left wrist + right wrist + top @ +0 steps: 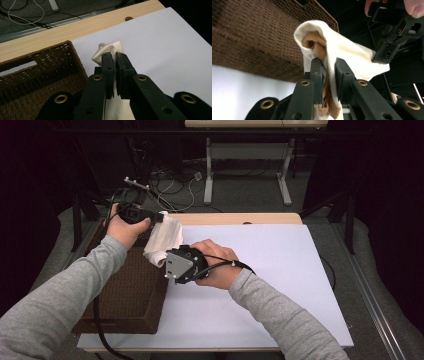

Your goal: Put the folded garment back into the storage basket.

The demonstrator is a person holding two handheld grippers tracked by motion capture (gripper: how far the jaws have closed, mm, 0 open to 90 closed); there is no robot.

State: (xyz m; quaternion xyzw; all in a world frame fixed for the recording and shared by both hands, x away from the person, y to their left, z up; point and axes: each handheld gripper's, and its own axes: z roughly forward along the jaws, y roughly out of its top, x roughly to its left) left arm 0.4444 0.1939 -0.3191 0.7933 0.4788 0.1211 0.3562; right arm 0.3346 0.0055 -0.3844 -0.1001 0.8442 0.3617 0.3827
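A white cloth [164, 236] with a tan inner side [318, 47] hangs stretched between both grippers, above the right rim of a brown wicker basket [127, 295]. At the cloth's upper end, my left gripper [161, 216] is shut on a corner, and the left gripper view has its jaws [113, 58] closed with cloth [110, 48] bunched past the tips. My right gripper [163, 262], topped by a grey plate, holds the lower end. Its jaws [328, 63] stand either side of the folded cloth, pinching it. The left gripper [379, 55] shows beyond.
The basket [37, 75] sits on the table's left side, partly over a large white sheet [270, 270] that covers most of the wooden tabletop [235, 218]. Cables and a desk frame [209, 175] lie on the floor behind the table.
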